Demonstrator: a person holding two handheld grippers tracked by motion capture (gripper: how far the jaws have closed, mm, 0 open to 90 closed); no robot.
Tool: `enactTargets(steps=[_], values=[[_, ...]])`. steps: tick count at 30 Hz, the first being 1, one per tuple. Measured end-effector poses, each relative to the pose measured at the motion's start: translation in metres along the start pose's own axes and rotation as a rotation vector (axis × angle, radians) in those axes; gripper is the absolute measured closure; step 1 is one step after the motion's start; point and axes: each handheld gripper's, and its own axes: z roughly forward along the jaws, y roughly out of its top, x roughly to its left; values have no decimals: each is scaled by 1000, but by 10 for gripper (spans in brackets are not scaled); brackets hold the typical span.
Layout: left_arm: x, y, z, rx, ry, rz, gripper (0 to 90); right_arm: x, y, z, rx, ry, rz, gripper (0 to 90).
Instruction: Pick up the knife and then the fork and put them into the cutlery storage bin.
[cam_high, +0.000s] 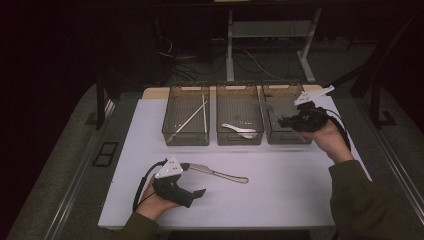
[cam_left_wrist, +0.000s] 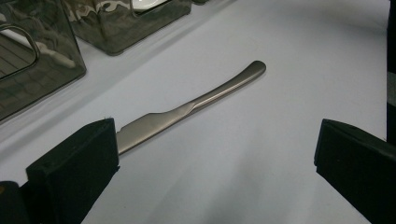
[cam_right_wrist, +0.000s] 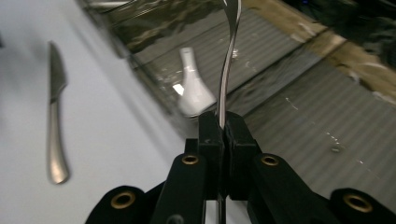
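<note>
Steel utensil (cam_right_wrist: 229, 60): rigid, light, slick; right gripper (cam_right_wrist: 223, 128) pinches thin handle edge-on. Table knife (cam_left_wrist: 187, 109): flat, slippery; left gripper (cam_left_wrist: 215, 154) jaws spread wide; grasp mid-handle.

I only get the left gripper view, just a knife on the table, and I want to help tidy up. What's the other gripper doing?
Observer: The right gripper is shut on a thin metal utensil.
Operator: Where is it?
Observer: In the high view it's at the right-hand bin of three in a row.
Operator: Is anything in the one next to it?
Observer: Yes, the middle bin has a white spoon lying in it.
</note>
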Motion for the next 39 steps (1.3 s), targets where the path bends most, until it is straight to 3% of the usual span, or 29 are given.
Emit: enactTargets(steps=[8,20,32,39], values=[[0,0,0,-1,-6,2,0,-36,3,3,8,-105,88,868],[-2,1,2,6,-24,13,0,-71,-7,28,62,-189,198,868],[-4,1,3,18,-35,15,0,-82,-25,42,96,-225,230,867],[-4,0,4,28,-42,15,0,-84,-31,53,157,-228,229,859]])
